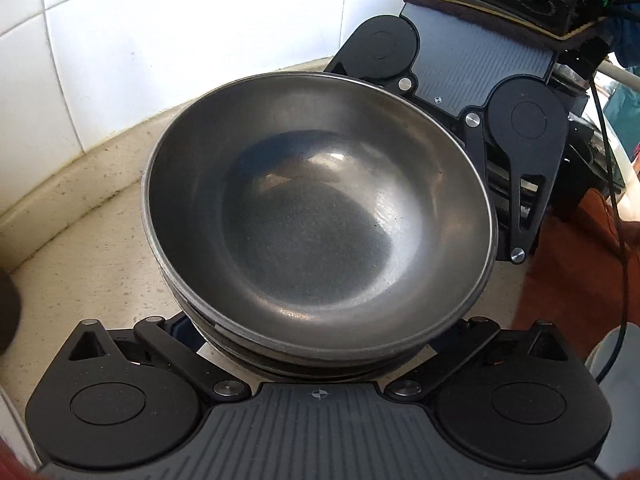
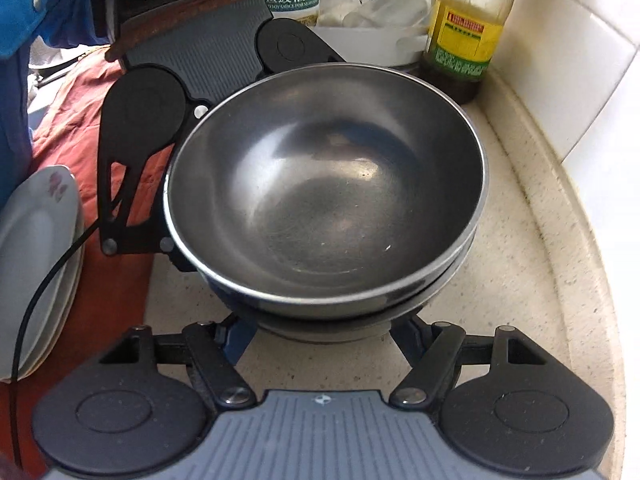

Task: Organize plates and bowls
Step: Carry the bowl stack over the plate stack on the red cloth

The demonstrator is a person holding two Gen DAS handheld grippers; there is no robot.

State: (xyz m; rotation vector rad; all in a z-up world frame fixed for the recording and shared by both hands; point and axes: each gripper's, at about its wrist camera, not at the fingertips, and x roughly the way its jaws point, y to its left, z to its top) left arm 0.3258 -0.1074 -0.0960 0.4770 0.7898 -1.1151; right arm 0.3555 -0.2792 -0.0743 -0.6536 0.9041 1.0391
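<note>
Each hand-held gripper (image 2: 320,328) is black with a ribbed grey body, round black covers, silver screws and a thin black cable (image 2: 36,300); blue sleeve (image 2: 24,20).

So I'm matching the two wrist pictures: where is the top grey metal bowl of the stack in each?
Left wrist: top grey metal bowl fills the centre, tilted, the other gripper behind it.
Right wrist: centre again, yellow-labelled oil bottle behind.
Shared landmark: the speckled beige countertop.
</note>
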